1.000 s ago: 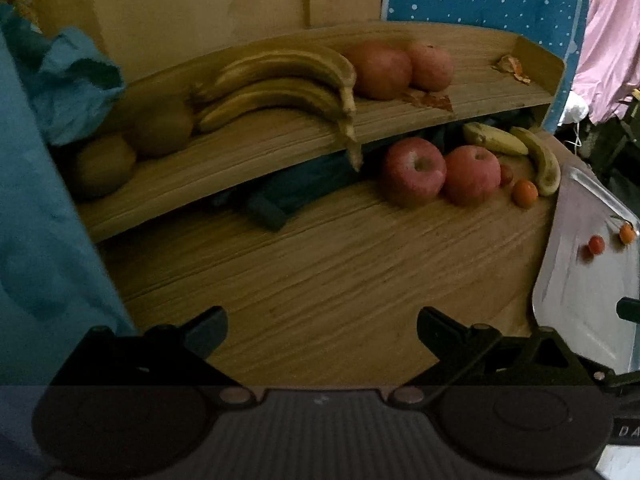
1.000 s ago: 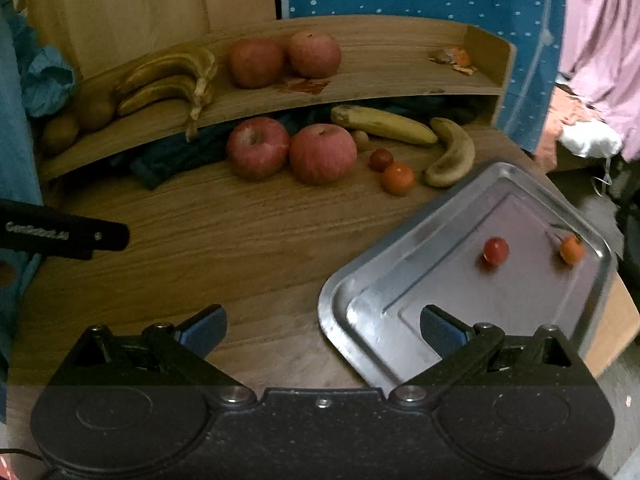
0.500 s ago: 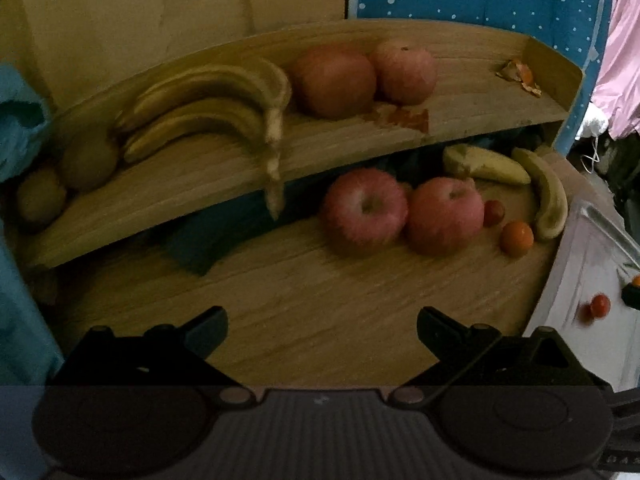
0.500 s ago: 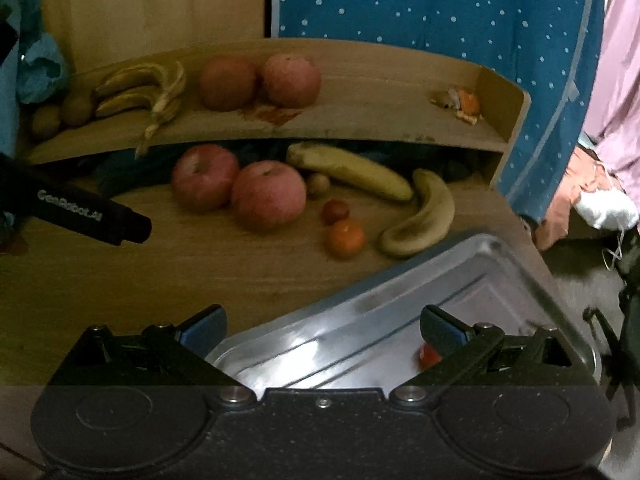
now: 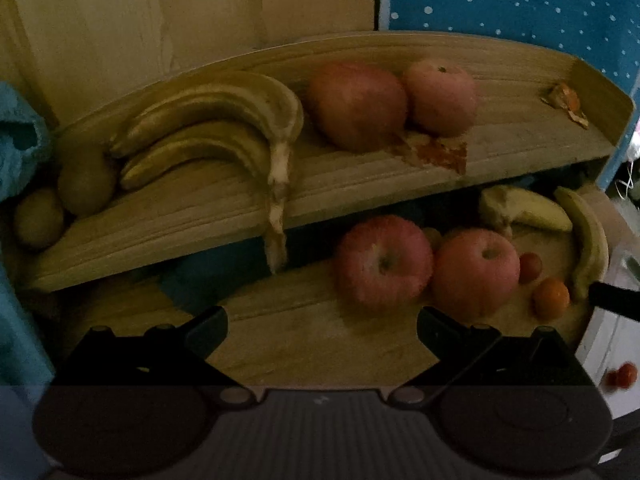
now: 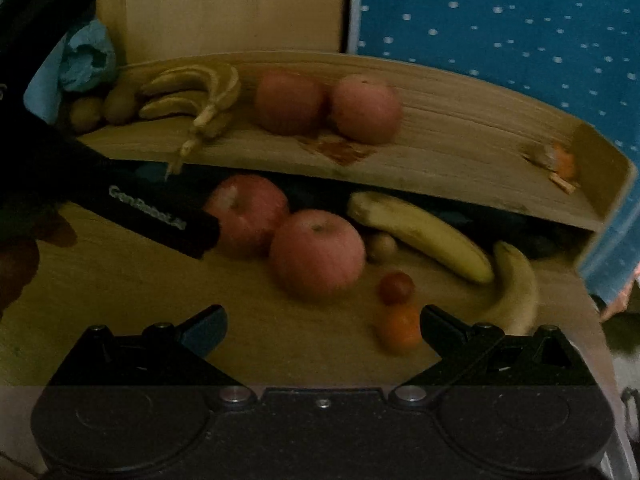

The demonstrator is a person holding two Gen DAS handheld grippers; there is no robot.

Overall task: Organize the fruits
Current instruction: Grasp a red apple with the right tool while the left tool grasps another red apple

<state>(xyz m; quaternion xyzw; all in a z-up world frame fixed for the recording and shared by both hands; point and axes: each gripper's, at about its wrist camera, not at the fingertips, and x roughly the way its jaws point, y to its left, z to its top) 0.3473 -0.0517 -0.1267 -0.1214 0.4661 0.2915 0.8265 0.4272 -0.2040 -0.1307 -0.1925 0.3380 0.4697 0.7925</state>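
Observation:
Two red apples [image 5: 383,262] [image 5: 474,272] lie on the wooden table under a curved wooden shelf [image 5: 360,184]. Beside them sit a small red tomato [image 6: 396,287], a small orange [image 6: 399,329] and two loose bananas [image 6: 420,232] [image 6: 516,288]. On the shelf rest a banana bunch [image 5: 216,136], two more apples [image 5: 356,110] [image 5: 440,98] and two kiwis [image 5: 86,184]. My left gripper [image 5: 322,326] stands open, just short of the left table apple. My right gripper [image 6: 322,326] is open too, with the orange by its right finger.
A metal tray [image 5: 612,344] holding a small tomato [image 5: 622,376] shows at the right edge of the left wrist view. Orange peel [image 6: 556,164] lies at the shelf's right end. Blue dotted cloth [image 6: 500,24] hangs behind. The left tool's black arm [image 6: 152,212] crosses the right wrist view.
Both grippers have moved forward toward the fruit under the shelf. The tray has slid out of the right wrist view and the apples loom larger in both views.

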